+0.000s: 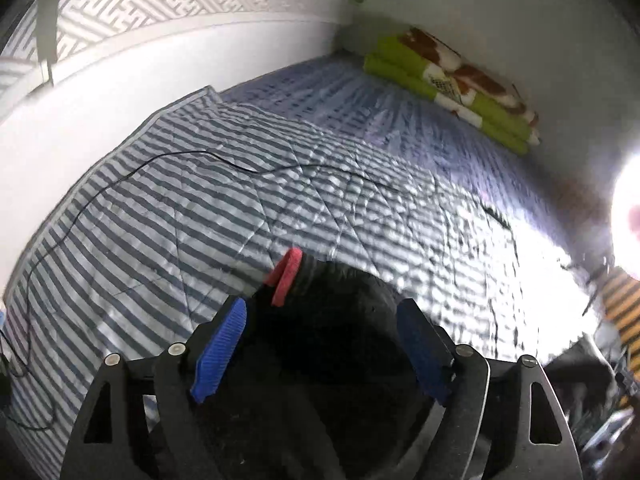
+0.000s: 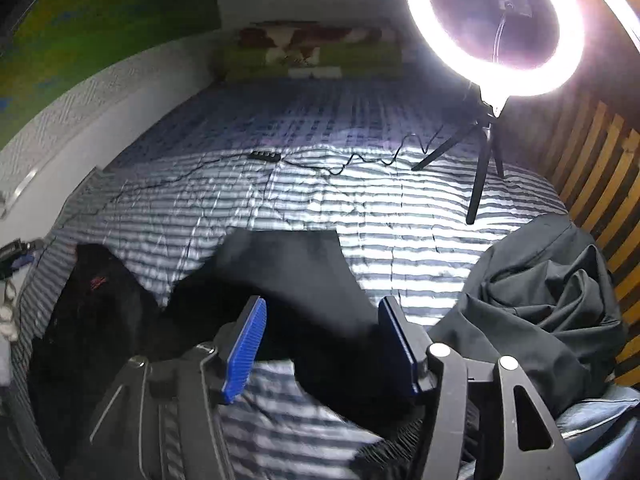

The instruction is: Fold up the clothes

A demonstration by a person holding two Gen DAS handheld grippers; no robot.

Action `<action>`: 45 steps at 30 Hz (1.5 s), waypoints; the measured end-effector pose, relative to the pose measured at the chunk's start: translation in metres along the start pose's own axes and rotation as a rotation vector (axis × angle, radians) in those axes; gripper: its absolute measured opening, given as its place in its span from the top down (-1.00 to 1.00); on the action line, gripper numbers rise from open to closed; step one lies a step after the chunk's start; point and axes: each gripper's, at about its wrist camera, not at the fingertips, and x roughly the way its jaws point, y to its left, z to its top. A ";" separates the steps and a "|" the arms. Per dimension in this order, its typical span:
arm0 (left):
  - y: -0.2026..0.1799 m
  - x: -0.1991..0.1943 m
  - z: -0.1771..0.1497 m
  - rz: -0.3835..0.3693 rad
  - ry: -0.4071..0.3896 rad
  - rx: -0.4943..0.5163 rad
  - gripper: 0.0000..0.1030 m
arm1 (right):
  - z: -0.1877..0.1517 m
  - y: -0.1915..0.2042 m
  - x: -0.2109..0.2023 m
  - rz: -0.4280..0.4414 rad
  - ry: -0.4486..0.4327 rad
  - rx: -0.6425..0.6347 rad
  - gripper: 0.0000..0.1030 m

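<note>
Black garment (image 2: 288, 280) lies blurred between my right gripper (image 2: 320, 352) pads; I can't tell if they pinch it. My left gripper (image 1: 320, 352) gapes wide over dark cloth (image 1: 320, 360), its shape lost in shadow.

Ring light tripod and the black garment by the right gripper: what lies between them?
Only bare striped quilt separates the tripod from the black garment, seen in the right wrist view.
</note>
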 end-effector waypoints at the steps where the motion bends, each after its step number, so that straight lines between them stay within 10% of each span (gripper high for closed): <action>1: -0.003 0.001 -0.006 -0.019 0.018 0.020 -0.57 | -0.007 -0.003 -0.001 0.016 0.020 0.004 -0.23; 10: -0.135 0.024 -0.115 -0.213 0.226 0.392 -0.61 | -0.040 -0.025 0.017 0.015 0.133 -0.081 -0.36; 16: -0.218 0.053 -0.179 -0.156 0.267 0.688 -0.61 | -0.060 -0.007 0.060 -0.066 0.206 -0.267 -0.36; 22: -0.209 0.070 -0.169 -0.153 0.263 0.616 0.48 | -0.066 -0.010 0.105 -0.172 0.233 -0.325 -0.35; 23: -0.207 0.068 -0.165 -0.159 0.261 0.609 0.70 | -0.064 -0.011 0.108 -0.171 0.231 -0.315 -0.24; 26: -0.200 0.054 -0.152 -0.145 0.220 0.595 0.89 | -0.058 -0.009 0.104 -0.117 0.252 -0.274 0.93; 27: -0.197 0.045 -0.148 -0.149 0.200 0.594 0.90 | -0.056 -0.006 0.097 -0.113 0.248 -0.272 0.93; 38: -0.137 -0.049 -0.099 -0.242 0.062 0.516 0.89 | -0.038 0.025 -0.101 0.307 0.136 -0.287 0.93; 40: -0.143 -0.046 -0.101 -0.267 0.112 0.524 0.61 | -0.030 0.031 -0.124 0.337 0.110 -0.273 0.93; 42: -0.142 -0.045 -0.107 -0.327 0.202 0.517 -0.11 | -0.019 0.028 -0.122 0.240 0.098 -0.250 0.83; 45: -0.119 -0.059 -0.104 -0.316 0.166 0.499 -0.31 | -0.008 0.007 -0.086 -0.079 0.116 -0.217 0.08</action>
